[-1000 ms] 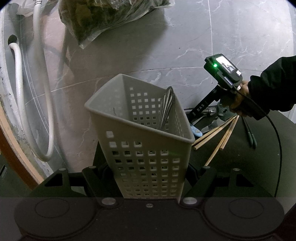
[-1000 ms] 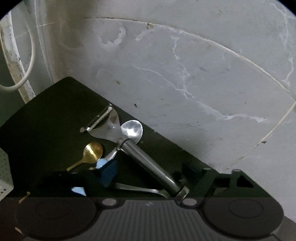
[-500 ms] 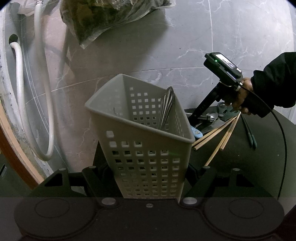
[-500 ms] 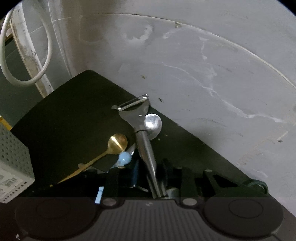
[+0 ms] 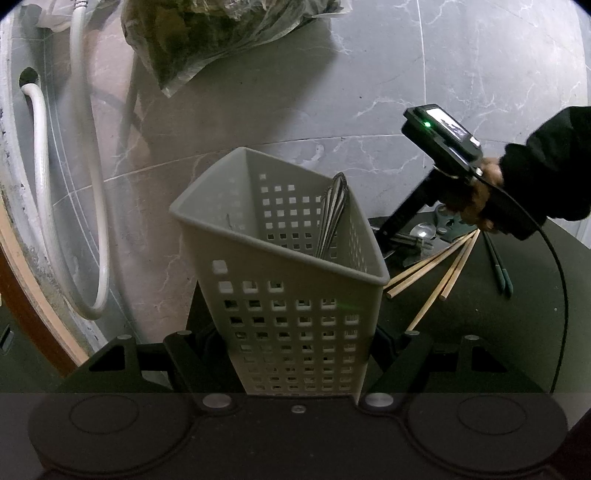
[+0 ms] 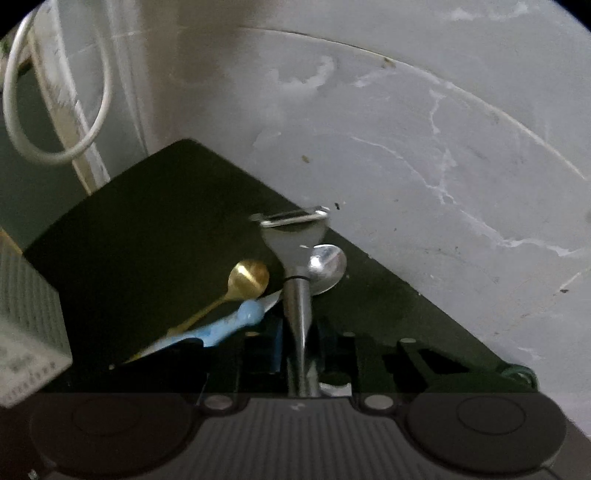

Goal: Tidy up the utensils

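A white perforated basket stands tilted between the fingers of my left gripper, which is shut on its lower part. A striped metal utensil leans inside it. Over the black table, my right gripper points down and its jaws are closing on the round handle of a steel peeler, which runs straight out between them. Beside the peeler lie a silver spoon, a gold spoon and a blue-handled utensil. Wooden chopsticks and green chopsticks lie on the table.
A white hose loops along the left wall. A plastic bag of greens lies on the grey marble floor beyond the basket. A person's hand and dark sleeve hold the right gripper, and its cable arcs over the table.
The right jaws have come together around the peeler's handle. The peeler has swung from lying askew to pointing straight ahead. The left gripper and basket have not moved.
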A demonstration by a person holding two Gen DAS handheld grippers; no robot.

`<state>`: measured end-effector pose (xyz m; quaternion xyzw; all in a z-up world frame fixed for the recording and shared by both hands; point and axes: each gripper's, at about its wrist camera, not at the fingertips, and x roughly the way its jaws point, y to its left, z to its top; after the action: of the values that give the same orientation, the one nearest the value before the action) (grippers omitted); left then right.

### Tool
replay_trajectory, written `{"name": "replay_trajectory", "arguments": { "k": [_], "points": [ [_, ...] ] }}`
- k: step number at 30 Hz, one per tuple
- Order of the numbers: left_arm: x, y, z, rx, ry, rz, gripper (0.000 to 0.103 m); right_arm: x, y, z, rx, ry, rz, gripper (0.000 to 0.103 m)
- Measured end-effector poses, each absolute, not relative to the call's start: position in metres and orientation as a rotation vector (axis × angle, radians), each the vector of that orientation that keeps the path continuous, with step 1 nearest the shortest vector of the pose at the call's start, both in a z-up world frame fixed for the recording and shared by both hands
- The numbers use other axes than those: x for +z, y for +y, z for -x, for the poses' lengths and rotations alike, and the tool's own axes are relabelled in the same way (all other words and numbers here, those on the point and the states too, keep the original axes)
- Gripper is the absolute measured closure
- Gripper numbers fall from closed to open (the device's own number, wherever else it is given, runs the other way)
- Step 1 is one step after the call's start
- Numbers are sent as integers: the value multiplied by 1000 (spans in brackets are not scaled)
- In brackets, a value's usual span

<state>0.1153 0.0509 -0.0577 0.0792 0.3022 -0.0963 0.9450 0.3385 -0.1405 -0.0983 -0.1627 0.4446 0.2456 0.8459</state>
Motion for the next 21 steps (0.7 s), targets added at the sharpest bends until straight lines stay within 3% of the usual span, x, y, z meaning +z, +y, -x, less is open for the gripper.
{"name": "replay_trajectory", "arguments": {
  "k": [8, 21],
  "points": [
    [-58, 50, -116, -195, 611, -161, 25, -83, -157, -300, 486, 924, 246, 83],
    [-60, 50, -113, -198, 602, -161, 26, -74, -229, -248, 456, 991, -475, 83]
  ]
}}
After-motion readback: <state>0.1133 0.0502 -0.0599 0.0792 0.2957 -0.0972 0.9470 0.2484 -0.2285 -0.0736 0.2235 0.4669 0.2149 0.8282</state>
